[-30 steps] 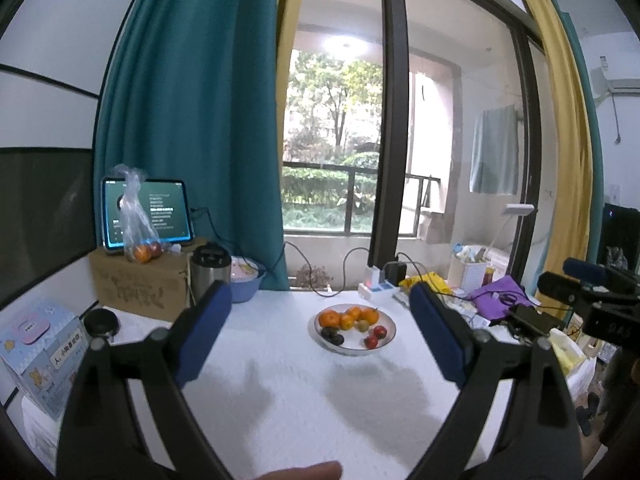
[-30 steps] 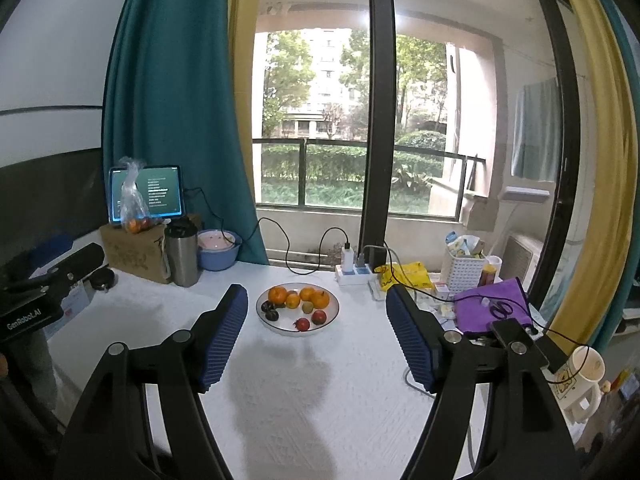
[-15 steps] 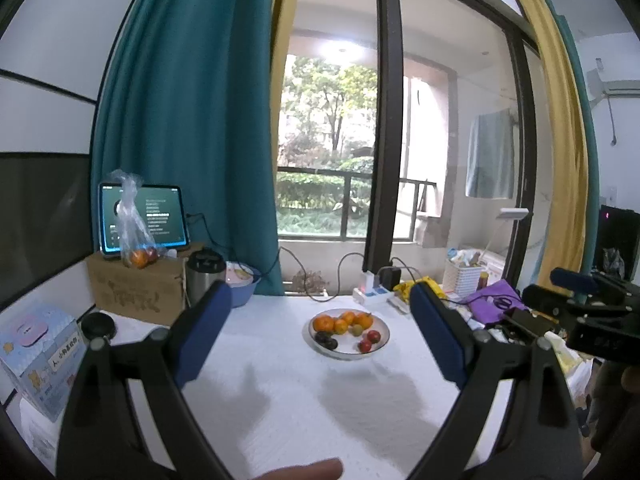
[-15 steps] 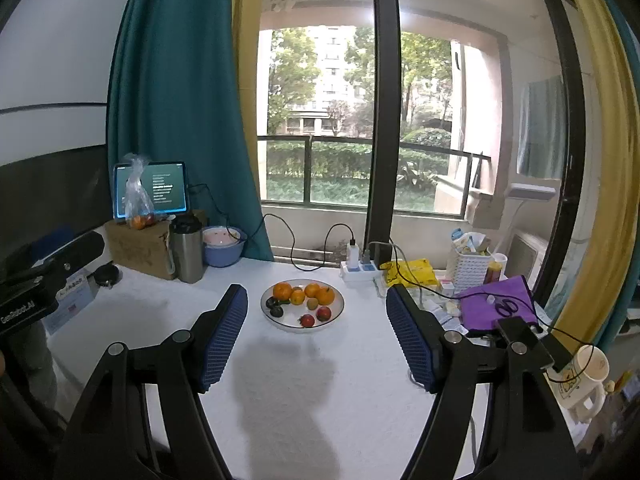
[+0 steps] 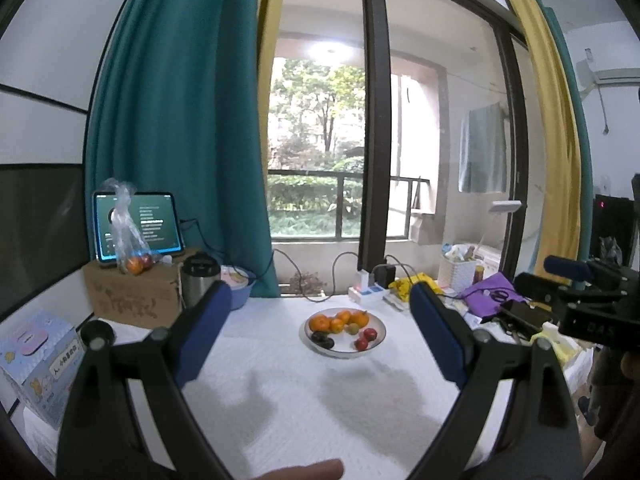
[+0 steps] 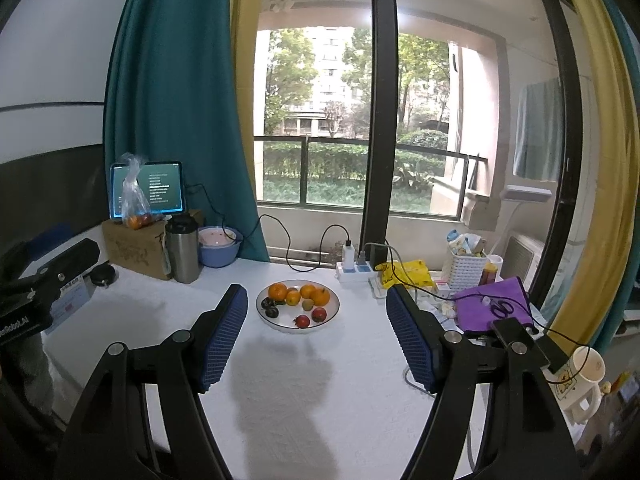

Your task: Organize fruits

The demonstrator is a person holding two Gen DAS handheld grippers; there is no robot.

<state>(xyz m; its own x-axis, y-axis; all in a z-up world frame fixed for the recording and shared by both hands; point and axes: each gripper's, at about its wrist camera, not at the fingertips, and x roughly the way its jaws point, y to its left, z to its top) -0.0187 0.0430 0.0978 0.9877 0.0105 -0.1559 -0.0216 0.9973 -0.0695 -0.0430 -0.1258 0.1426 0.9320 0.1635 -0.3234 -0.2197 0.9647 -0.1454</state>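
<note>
A white plate [image 5: 379,340] holds several fruits: oranges [image 5: 319,323], a small green fruit, dark plums [image 5: 322,340] and red fruits [image 5: 370,334]. It sits on the white table toward the window. It also shows in the right wrist view [image 6: 332,312], with an orange [image 6: 277,291] at its back left. My left gripper [image 5: 320,320] is open and empty, held above the table short of the plate. My right gripper [image 6: 316,320] is open and empty, also short of the plate.
A steel tumbler [image 6: 183,249], a blue bowl [image 6: 219,246] and a cardboard box [image 6: 134,249] with a tablet and a bag of fruit [image 6: 135,200] stand at the back left. A power strip [image 6: 354,271], purple cloth [image 6: 492,305] and mug [image 6: 580,380] crowd the right side.
Both grippers have risen and pulled back a little, so the plate sits lower in both views. Both stay open and empty.
</note>
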